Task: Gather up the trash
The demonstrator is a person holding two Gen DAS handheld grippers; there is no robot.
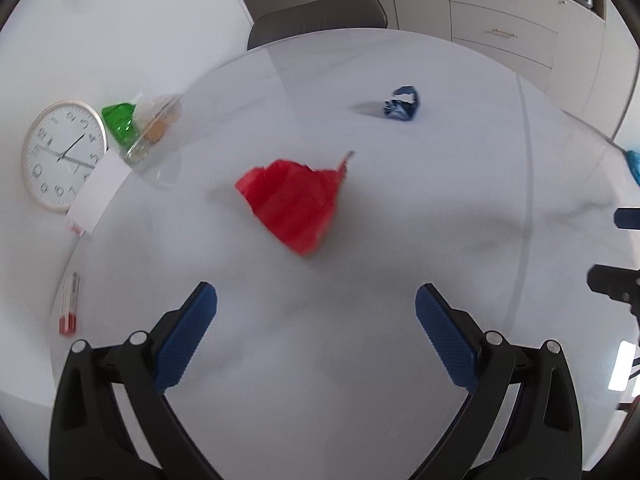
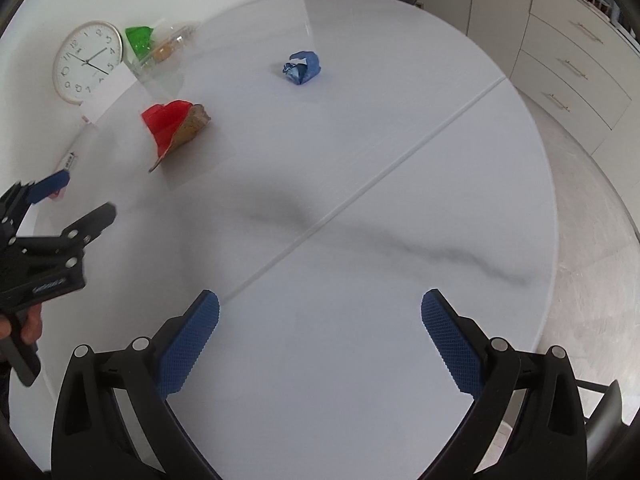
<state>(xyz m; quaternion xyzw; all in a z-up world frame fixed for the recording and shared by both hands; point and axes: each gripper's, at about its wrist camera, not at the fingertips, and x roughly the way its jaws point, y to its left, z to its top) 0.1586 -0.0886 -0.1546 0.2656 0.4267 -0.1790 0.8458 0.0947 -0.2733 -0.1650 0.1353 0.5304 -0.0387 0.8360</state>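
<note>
A torn red cardboard piece [image 1: 294, 204] lies on the round white table [image 1: 360, 320], just ahead of my open, empty left gripper [image 1: 316, 312]. It also shows in the right wrist view [image 2: 172, 128], with its brown inner side up. A crumpled blue wrapper [image 1: 402, 103] lies farther back; in the right wrist view it [image 2: 302, 67] sits beyond the table seam. My right gripper [image 2: 320, 320] is open and empty above the near part of the table. The left gripper [image 2: 76, 204] shows at the left of that view, open, short of the red piece.
A clear plastic bag with green packaging and cookies [image 1: 140, 128] sits at the table's far left edge beside a wall clock [image 1: 64, 156] and a white card [image 1: 100, 192]. A small red-tipped item [image 1: 70, 304] lies at the left edge. A chair [image 1: 316, 16] and drawers [image 1: 504, 28] stand behind.
</note>
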